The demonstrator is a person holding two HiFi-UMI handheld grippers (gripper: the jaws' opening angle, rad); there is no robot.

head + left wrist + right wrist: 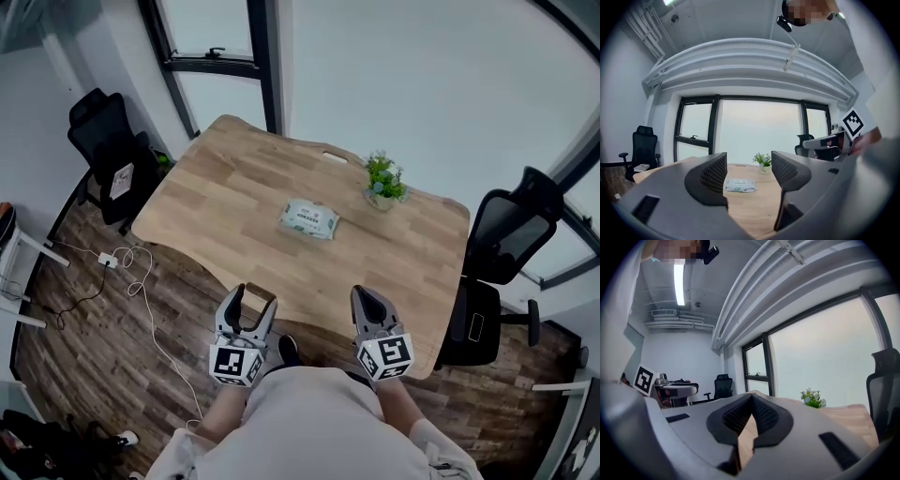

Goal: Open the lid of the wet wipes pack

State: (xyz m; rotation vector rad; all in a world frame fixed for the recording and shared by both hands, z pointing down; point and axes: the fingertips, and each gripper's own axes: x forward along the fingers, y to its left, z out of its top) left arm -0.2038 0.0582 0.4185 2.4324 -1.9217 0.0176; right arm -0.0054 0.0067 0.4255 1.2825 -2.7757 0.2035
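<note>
Both grippers hover at the near edge of the table (pixel 216 178) in my head view, the left gripper (pixel 251 298) spread wide, the right gripper (pixel 364 296) pinched together; the wet wipes pack (pixel 309 218) lies mid-table, well apart from them, near a potted plant (pixel 382 183); left gripper view: jaws wide, nothing held, pack (pixel 739 185) lying ahead; right gripper view: jaws meeting, empty.
</note>
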